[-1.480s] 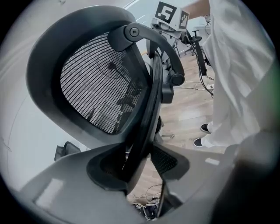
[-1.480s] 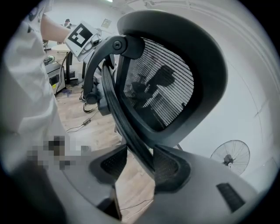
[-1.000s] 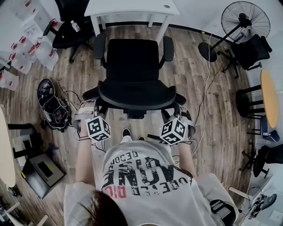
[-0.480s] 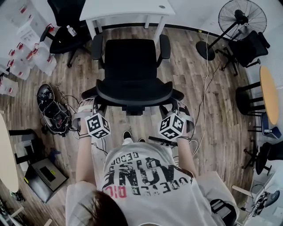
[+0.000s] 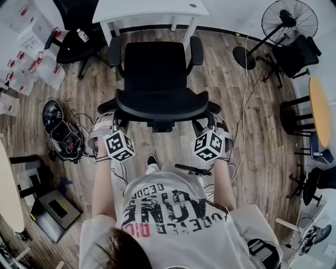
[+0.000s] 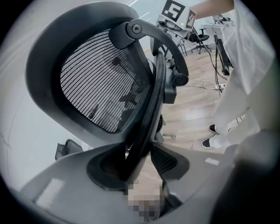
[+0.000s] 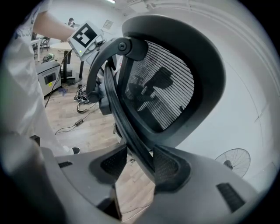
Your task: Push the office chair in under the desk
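The black office chair [image 5: 156, 68] stands on the wood floor facing the white desk [image 5: 142, 7], its seat just short of the desk's front edge. I stand behind its mesh backrest [image 6: 100, 83]. My left gripper [image 5: 107, 125] is at the backrest's left edge and my right gripper [image 5: 211, 124] at its right edge. In the left gripper view the frame's edge [image 6: 146, 118] runs down between the jaws of the left gripper [image 6: 140, 158]. In the right gripper view, the frame [image 7: 127, 127] sits between the pads of the right gripper [image 7: 140, 159]. Both grippers are shut on the frame.
A second black chair [image 5: 79, 39] with a bottle on it stands left of the desk. A floor fan [image 5: 289, 21] and dark chairs stand at the right, by a round table [image 5: 321, 113]. Cables and gear [image 5: 60, 128] lie on the floor at the left.
The chair and both grippers have shifted a little forward, toward the desk. The grips on the backrest look the same.
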Demonstrator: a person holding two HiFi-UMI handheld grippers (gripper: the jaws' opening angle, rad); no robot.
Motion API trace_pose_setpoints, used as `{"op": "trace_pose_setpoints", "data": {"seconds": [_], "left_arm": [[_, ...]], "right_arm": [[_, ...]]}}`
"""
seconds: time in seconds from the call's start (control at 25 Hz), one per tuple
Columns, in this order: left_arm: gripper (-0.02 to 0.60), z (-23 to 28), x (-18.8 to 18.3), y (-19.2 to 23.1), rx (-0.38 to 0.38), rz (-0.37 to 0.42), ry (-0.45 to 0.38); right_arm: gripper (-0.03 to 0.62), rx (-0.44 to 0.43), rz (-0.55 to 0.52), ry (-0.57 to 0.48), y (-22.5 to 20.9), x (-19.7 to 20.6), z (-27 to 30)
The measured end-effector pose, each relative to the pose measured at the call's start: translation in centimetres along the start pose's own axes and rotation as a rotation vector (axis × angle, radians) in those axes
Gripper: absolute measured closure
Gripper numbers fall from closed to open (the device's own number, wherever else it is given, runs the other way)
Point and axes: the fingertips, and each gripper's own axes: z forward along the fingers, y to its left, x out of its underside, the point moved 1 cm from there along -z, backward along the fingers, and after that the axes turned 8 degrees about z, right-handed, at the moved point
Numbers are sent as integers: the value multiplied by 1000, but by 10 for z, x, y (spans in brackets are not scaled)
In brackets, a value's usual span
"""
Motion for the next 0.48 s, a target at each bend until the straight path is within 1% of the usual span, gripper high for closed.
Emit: {"op": "trace_pose_setpoints", "data": {"seconds": [0.2, 0.48], "left_arm": [[391, 11, 0, 12, -9, -5, 5], [391, 31, -2, 31, -4, -12, 16]], "right_arm": [[418, 6, -7, -9, -12, -4, 12], [418, -4, -5, -9, -34, -9, 32]]}}
